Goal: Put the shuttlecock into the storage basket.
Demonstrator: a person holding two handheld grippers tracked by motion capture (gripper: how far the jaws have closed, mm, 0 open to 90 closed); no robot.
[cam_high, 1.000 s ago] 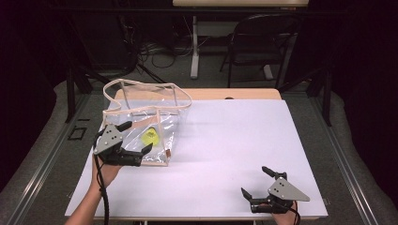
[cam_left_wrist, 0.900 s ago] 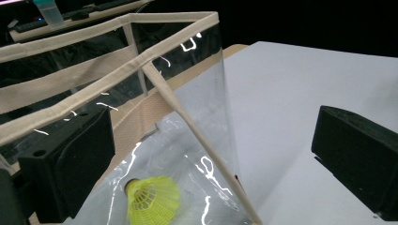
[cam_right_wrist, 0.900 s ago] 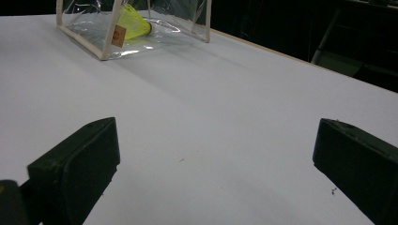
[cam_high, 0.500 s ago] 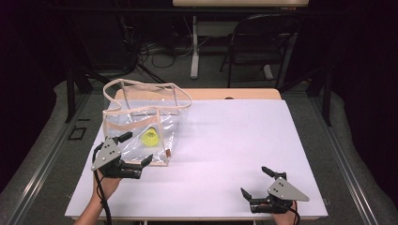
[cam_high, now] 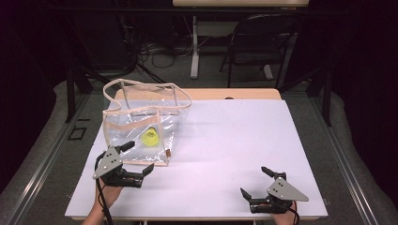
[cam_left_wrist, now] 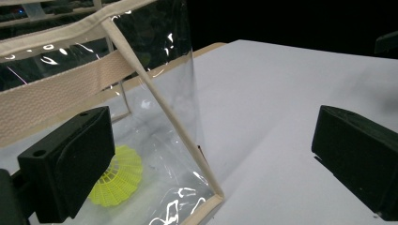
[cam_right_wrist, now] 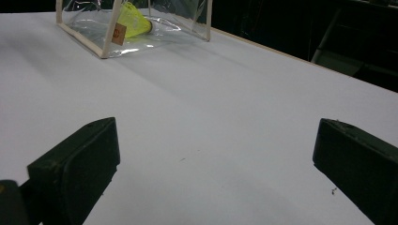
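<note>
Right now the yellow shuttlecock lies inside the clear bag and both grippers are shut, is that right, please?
Not quite: both grippers are open. The left gripper and right gripper have fingers spread in the high view. The shuttlecock does lie inside the bag.

The left gripper (cam_high: 137, 157) has drawn back from the clear bag (cam_high: 141, 123) toward the near edge of the counter (cam_high: 225, 154). A second ago it was against the bag's front wall, close to the yellow shuttlecock (cam_high: 150, 137); now it sits just outside the bag's near corner, fingers spread.
</note>
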